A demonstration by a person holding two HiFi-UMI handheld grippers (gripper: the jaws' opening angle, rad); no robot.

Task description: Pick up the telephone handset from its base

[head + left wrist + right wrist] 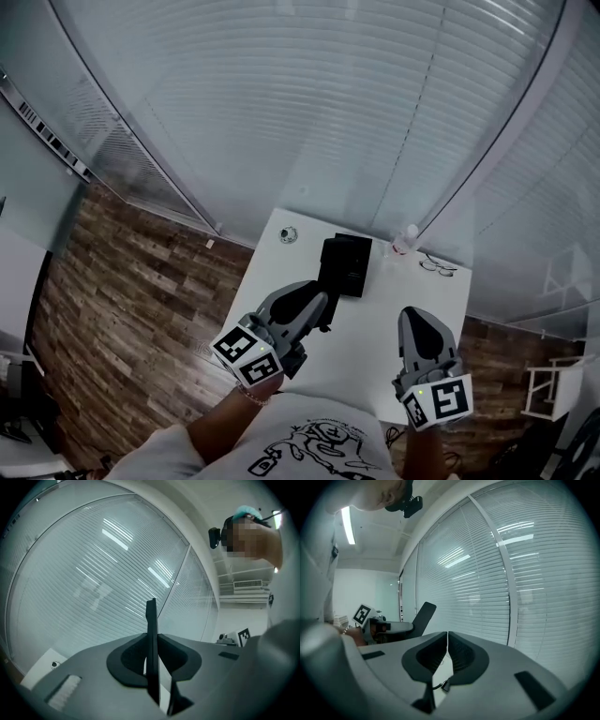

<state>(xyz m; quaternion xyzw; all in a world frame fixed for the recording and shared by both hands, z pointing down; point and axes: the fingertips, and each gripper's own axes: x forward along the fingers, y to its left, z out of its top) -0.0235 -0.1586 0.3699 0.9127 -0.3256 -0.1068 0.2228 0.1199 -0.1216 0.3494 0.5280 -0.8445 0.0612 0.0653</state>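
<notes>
My left tool [151, 640] is closed down to a narrow gap on the telephone handset [151, 613]. The pads pinch its thin dark edge while a good length of it stands up past the tips. The right gripper view shows the same black slab rising at a tilt out of that tool, in front of the blinds. So the handset is off its base [345, 264], which sits alone toward the far side of the white worktop [375, 342], and the handset is held over the near left part. My right tool [447, 638] has its pads together with nothing between them, and it hangs over the near right of the worktop, well apart from the base. I would call the pick done, or all but done, so what worries me now is the hold. The pads bite only a narrow strip, and with that much of the handset above them it could pivot or slide out if I tip the tool or jerk it. No view shows me a cord. If there is one and I carry the handset too far, I expect it to go taut and drag the base toward the near edge, or twist the handset in the pads. A bottle [405, 240] and a pair of glasses [437, 267] sit just right of the base, and a sliding base or a dropped handset could knock them.
</notes>
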